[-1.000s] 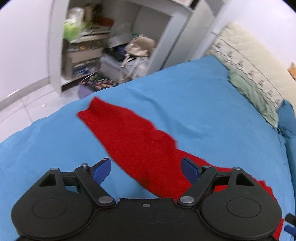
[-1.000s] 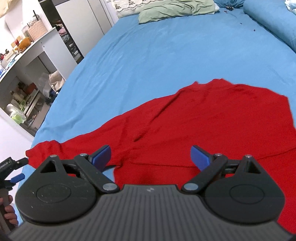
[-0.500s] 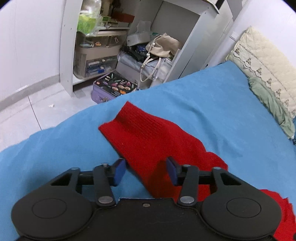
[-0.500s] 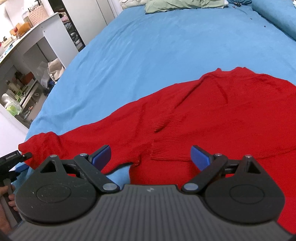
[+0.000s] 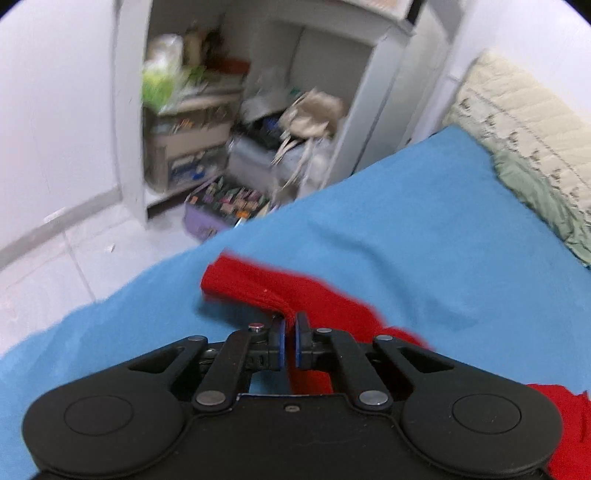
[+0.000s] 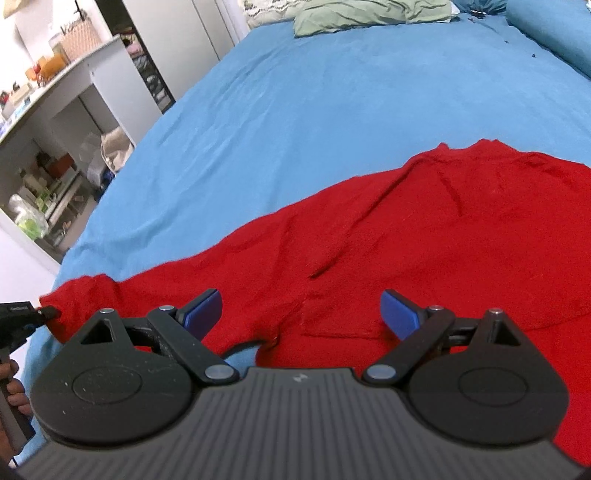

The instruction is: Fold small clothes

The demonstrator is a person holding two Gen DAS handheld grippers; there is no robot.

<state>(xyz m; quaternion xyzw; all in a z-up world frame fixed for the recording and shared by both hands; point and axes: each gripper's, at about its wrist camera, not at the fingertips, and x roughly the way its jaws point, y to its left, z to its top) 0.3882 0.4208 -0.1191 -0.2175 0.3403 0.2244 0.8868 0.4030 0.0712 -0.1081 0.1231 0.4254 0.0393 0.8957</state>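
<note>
A red knit sweater (image 6: 424, 236) lies spread on the blue bed sheet (image 6: 332, 92), its sleeve stretched out to the left. In the left wrist view my left gripper (image 5: 290, 323) is shut on the sleeve (image 5: 255, 284) near its cuff and lifts it slightly off the sheet. The left gripper also shows at the left edge of the right wrist view (image 6: 44, 314), pinching the cuff. My right gripper (image 6: 301, 310) is open and empty, hovering over the sweater where the sleeve joins the body.
The bed edge (image 5: 147, 280) drops to a white tiled floor (image 5: 55, 258). Beyond it stands a white shelf unit (image 5: 229, 110) full of clutter, with a purple box (image 5: 221, 210) on the floor. A green pillow (image 6: 369, 14) and a cream cushion (image 5: 524, 110) lie at the bed's head.
My left gripper has moved along the sleeve toward the cuff and closed on it, bunching and lifting the fabric. My right gripper has moved slightly forward over the sweater and stays open.
</note>
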